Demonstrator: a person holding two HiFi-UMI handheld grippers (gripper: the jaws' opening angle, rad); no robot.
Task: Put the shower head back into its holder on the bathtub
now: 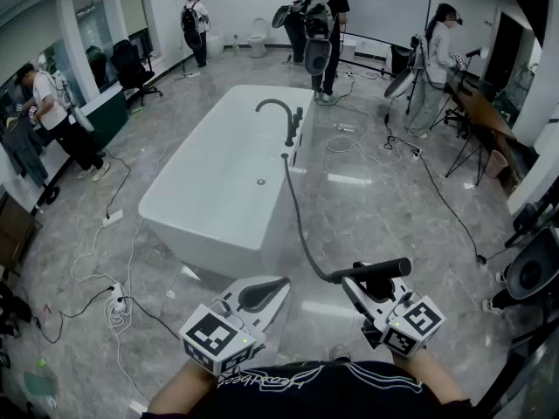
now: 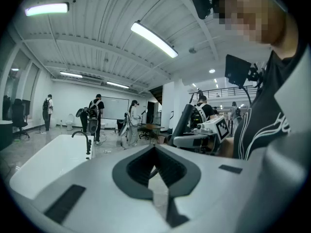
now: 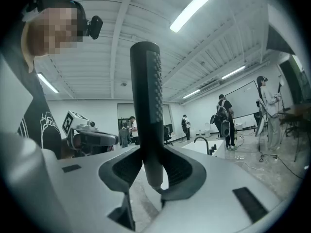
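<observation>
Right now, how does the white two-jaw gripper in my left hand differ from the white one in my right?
The left gripper is shut and empty; the right gripper clamps the black stick-shaped shower head. The left gripper's jaws meet; the right gripper's stand wide round it. Both are white.

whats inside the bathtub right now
Only a drain shows on the bathtub's bare white floor. The shower head is outside, held by the right gripper. The faucet spout covers a small patch of the interior.
</observation>
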